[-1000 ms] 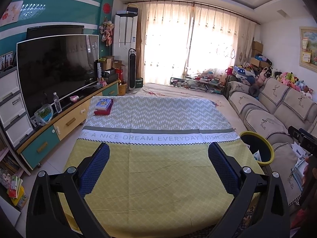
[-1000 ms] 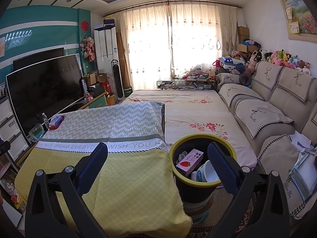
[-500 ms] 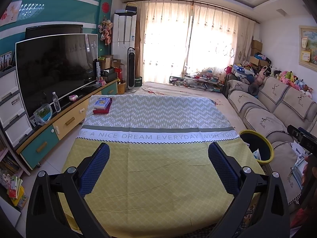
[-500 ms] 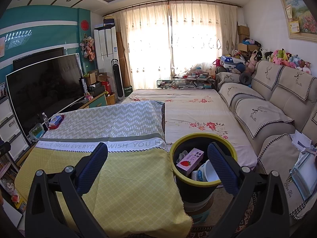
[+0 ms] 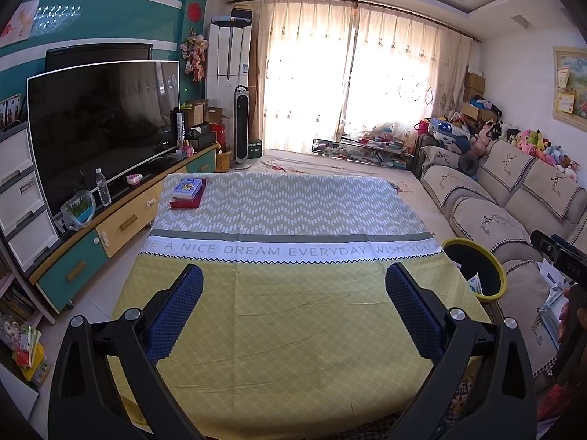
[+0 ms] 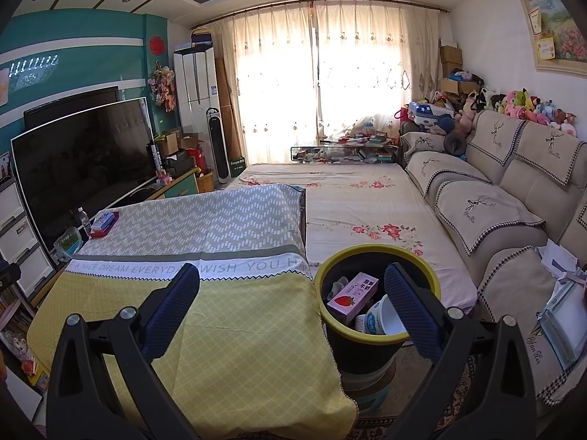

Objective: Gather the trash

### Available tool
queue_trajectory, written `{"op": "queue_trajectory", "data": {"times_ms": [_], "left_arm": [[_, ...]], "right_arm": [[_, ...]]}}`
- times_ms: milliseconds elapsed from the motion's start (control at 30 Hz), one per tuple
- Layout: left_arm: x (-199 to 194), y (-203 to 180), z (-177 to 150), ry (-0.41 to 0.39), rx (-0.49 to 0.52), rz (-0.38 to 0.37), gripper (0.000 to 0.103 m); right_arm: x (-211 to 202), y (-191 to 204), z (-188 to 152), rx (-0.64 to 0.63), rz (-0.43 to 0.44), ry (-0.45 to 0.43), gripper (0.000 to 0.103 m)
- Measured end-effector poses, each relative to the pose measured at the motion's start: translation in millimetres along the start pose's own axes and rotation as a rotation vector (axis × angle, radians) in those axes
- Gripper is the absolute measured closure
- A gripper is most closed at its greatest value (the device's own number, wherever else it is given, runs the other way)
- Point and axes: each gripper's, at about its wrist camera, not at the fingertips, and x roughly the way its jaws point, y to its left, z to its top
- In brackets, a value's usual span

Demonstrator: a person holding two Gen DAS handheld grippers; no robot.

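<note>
Left wrist view: the left gripper (image 5: 293, 306) hangs over the yellow cloth (image 5: 293, 330), jaws spread wide and empty — the bin (image 5: 475, 271) stands off to the right, beyond the right-hand jaw.

Right wrist view: the right gripper (image 6: 291, 306) is also released, holding nothing. The bin (image 6: 378, 256) sits beside the cloth (image 6: 227, 330) — a pink carton (image 6: 352, 293) and white cup (image 6: 381, 317) inside, the right-hand jaw overlapping its rim.

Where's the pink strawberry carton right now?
In the right wrist view, the pink carton lies inside the yellow-rimmed bin right of the table, leaning beside a white tub.
</note>
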Motion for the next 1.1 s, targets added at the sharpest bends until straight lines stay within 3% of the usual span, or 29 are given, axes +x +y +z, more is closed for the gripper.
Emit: {"op": "queue_trajectory", "data": {"times_ms": [1100], "left_arm": [[7.9,-2.2,0.2,0.025,0.011,-0.032,0.005]], "right_arm": [[6.4,5.3,-6.6,-0.007,0.010,0.017,0.007]]}}
